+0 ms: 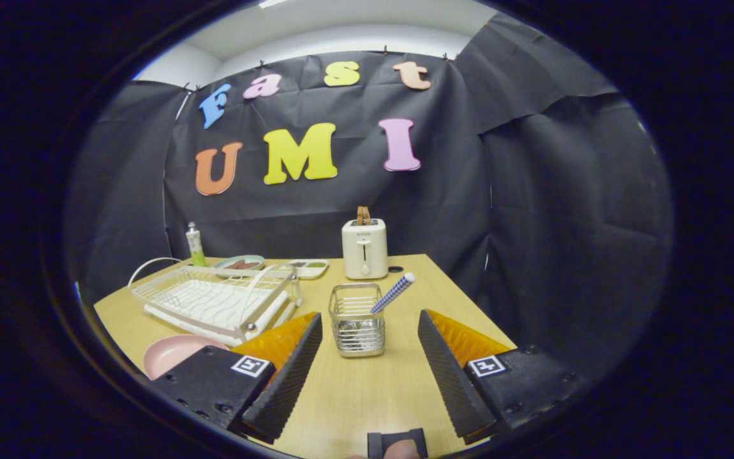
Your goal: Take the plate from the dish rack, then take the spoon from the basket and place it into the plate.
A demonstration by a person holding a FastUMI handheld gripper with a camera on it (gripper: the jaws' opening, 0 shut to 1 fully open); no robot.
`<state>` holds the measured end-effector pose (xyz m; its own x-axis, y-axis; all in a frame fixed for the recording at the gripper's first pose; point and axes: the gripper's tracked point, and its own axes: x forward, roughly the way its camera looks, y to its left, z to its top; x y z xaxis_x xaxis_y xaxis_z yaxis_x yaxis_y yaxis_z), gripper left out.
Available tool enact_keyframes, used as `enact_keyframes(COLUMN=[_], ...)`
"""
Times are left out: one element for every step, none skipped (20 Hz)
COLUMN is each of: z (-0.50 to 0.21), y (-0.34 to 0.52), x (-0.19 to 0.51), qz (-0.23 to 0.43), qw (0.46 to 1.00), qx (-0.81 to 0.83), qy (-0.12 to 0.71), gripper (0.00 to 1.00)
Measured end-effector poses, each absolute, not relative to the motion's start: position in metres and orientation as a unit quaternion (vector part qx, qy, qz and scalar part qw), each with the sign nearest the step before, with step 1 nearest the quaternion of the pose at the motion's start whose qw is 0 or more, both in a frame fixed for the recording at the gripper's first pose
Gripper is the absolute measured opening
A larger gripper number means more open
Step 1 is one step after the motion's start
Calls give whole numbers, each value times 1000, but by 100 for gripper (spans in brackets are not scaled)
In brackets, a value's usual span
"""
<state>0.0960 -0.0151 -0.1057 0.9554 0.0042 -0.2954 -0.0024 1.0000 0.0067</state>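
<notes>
Gripper (370, 331) w/ ribbed black fingers (290, 376) spread apart, empty; pink round plate (172, 354) already on the wooden table (367, 395) beside the left finger. Just ahead, betw. the fingers — square wire basket (357, 319) holding the blue-checked-handled spoon (394, 292); white wire dish rack (214, 299) beyond. Best approach: raise, then close on the tilted handle above the rim.

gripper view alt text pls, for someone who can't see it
The open gripper points at a wire basket just ahead of its fingers, a spoon with a blue-and-white handle leaning out of it. A pink plate lies on the wooden table beside the white dish rack; a toaster stands beyond the basket.
</notes>
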Motion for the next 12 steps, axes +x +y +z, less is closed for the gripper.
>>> enact_keyframes(z=[-108,-110,-112,-115,-117,-122,-124,-125,-125,-126,-126,-128], y=[-19,-23,-24,-23,-23,-24,-23,-23,-22,-20,-18,-17], x=[107,118,127,137,145,153,160,167,172,176,179,180], qz=[5,7,14,22,28,34,39,43,47,51,52,53], qw=[989,988,988,987,985,983,982,981,981,980,980,979], qx=[10,18,28,37,44,50,55,59,63,67,70,72], qy=[150,151,154,158,164,171,175,177,178,178,179,182], gripper=[98,98,97,97,97,95,94,91,88,83,78,74])
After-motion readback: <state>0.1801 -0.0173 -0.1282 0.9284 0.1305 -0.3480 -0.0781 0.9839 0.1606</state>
